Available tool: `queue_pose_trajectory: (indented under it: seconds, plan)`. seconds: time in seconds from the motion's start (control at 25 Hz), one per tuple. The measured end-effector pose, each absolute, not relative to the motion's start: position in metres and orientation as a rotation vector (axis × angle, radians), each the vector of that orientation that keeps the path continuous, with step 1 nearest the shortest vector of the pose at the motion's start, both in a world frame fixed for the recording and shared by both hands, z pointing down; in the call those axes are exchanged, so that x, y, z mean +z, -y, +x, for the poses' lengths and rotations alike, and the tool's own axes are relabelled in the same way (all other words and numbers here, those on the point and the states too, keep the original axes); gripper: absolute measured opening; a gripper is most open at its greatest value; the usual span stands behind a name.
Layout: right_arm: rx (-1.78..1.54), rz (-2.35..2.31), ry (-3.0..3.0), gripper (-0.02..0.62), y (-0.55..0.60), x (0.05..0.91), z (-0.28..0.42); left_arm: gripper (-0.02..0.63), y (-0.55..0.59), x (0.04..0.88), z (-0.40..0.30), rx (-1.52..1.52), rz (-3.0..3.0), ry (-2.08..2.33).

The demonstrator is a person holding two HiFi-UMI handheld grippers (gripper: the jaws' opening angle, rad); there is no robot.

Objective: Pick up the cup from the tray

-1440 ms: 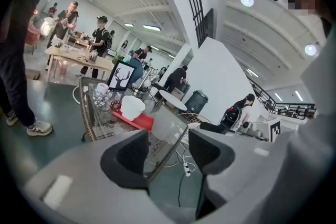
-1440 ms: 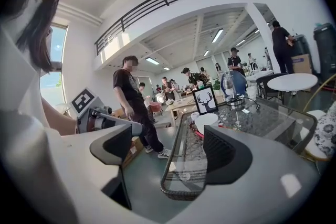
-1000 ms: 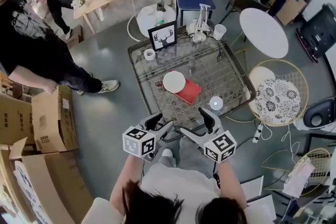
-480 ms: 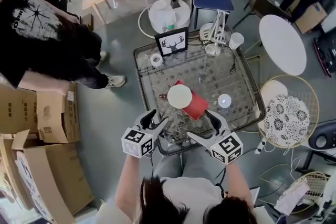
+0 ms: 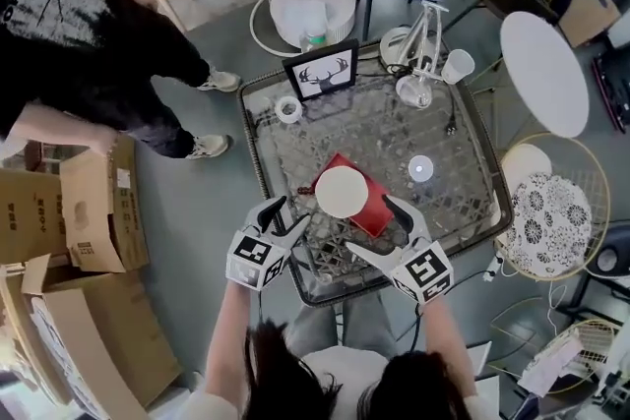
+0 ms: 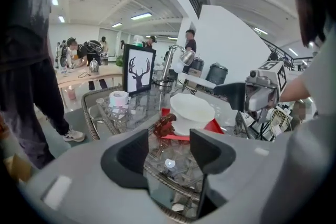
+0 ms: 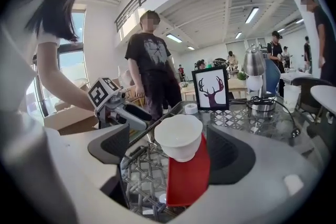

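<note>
A white cup (image 5: 342, 192) stands on a red tray (image 5: 374, 210) on the glass-topped wire table (image 5: 394, 128). My left gripper (image 5: 283, 214) is open just left of the cup, over the table's near edge. My right gripper (image 5: 382, 229) is open at the tray's near right side. In the right gripper view the cup (image 7: 178, 136) and tray (image 7: 189, 178) sit just ahead of the right gripper (image 7: 170, 157), between its spread jaws. From the left gripper (image 6: 169, 148), the cup (image 6: 191, 109) lies ahead, slightly right. A small brown object (image 6: 165, 125) lies by the tray.
A framed deer picture (image 5: 321, 71), a tape roll (image 5: 288, 109), a paper cup (image 5: 457, 66) and a small white puck (image 5: 420, 167) share the table. A person in black (image 5: 89, 34) stands at left, by cardboard boxes (image 5: 69, 221). A wicker chair (image 5: 551, 202) stands at right.
Both grippers have moved forward over the table's near edge and now flank the cup and tray. The head view has drawn nearer to the table.
</note>
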State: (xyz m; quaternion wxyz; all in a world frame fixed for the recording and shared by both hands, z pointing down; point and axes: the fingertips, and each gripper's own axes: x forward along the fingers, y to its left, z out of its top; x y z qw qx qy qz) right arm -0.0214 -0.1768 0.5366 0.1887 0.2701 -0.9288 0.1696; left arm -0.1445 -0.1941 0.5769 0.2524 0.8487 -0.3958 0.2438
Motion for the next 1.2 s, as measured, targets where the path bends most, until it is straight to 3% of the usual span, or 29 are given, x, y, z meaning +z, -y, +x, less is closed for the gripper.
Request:
queue_pose_trajectory:
  seconds: [0.36, 0.6, 0.84, 1.2]
  plan:
    - [0.454, 0.772, 2.568, 0.494, 0.203, 0.586, -0.027, 0.238, 0.218, 0.615, -0.14, 0.726, 2.461, 0.945]
    - [0.441, 0.744, 2.608, 0.506, 0.22, 0.597, -0.039, 0.169, 0.24, 0.615, -0.136, 0.669, 2.533, 0.91]
    - [0.341, 0.647, 2.61, 0.502, 0.22, 0.605, -0.046, 0.129, 0.243, 0.617, -0.126, 0.66, 2.592, 0.825]
    - [0.2, 0.502, 2.598, 0.471, 0.224, 0.611, -0.06, 0.123, 0.247, 0.617, -0.122, 0.595, 2.644, 0.797]
